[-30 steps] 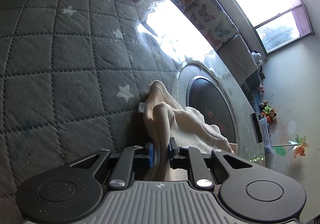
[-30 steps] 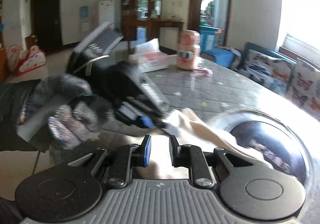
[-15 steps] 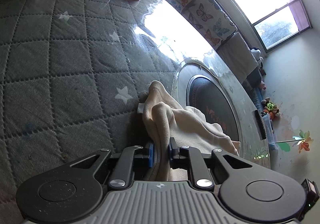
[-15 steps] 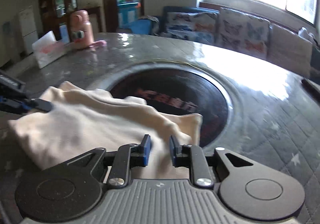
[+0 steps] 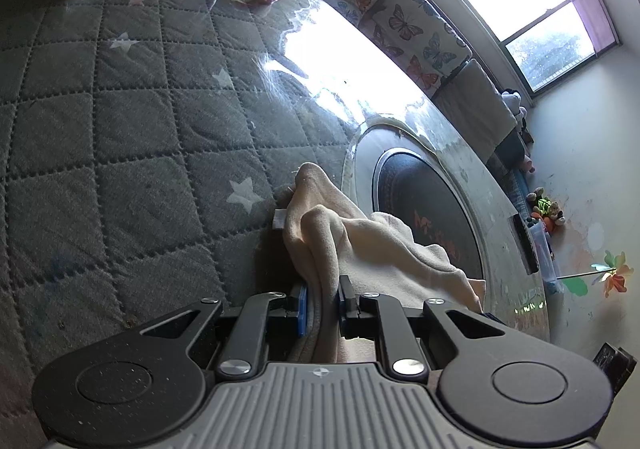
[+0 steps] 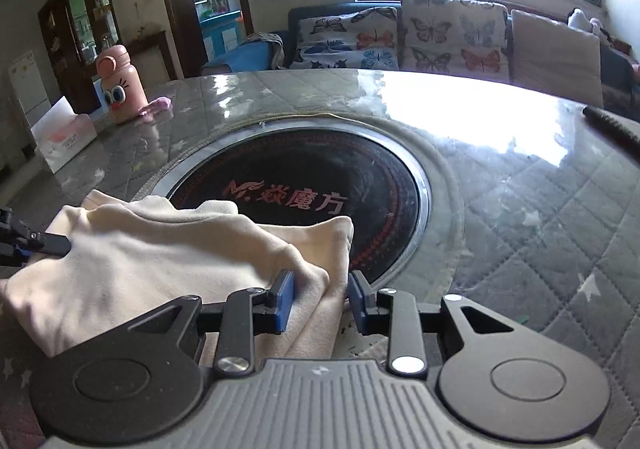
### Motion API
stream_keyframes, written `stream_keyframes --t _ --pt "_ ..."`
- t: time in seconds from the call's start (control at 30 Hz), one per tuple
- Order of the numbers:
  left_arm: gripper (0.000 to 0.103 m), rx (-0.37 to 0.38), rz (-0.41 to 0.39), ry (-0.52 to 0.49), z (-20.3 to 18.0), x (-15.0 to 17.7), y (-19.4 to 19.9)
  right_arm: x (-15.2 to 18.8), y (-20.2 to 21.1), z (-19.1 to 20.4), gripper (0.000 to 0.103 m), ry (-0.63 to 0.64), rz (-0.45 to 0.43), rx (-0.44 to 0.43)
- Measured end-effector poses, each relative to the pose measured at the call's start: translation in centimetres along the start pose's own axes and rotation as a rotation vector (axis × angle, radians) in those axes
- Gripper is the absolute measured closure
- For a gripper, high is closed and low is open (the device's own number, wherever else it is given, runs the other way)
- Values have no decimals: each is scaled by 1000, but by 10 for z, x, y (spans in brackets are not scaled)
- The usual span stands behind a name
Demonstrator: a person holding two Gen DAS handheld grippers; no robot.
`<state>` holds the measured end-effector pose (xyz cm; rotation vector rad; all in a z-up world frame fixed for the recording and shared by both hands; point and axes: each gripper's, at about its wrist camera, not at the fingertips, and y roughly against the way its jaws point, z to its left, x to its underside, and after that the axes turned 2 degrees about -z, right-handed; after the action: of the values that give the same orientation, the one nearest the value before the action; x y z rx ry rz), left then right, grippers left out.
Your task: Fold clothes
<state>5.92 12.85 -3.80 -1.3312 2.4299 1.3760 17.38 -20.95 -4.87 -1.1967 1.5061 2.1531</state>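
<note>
Cream cloth (image 6: pixel 160 261) heaped on quilted tabletop (image 6: pixel 560 233), overlapping dark round hob (image 6: pixel 320 193). Right gripper (image 6: pixel 318 299) parted around a cloth fold. Pink bottle (image 6: pixel 120 87) far left.

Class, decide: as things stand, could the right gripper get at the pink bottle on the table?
Probably not directly: the right gripper straddles the cream garment, and the pink bottle stands across the table, though nothing blocks the way.

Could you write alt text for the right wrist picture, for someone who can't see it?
The right hand-held gripper, fingers apart, straddles an edge of a cream garment lying on a grey quilted table, partly over its round black cooktop. The left hand-held gripper pinches the garment's far corner; a pink bottle stands behind.
</note>
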Motion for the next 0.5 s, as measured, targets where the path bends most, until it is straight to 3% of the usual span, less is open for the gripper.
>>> stream_keyframes --t 0.2,0.33,0.5 --pt "87 -1 -11 -33 -4 0 1 -1 -5 3 75 -8 2 -5" --pt "88 -1 -27 -56 -5 0 3 -4 -3 6 93 -16 -2 -8" --pt "90 7 -62 -86 -6 1 15 -13 8 17 95 5 -34 -8"
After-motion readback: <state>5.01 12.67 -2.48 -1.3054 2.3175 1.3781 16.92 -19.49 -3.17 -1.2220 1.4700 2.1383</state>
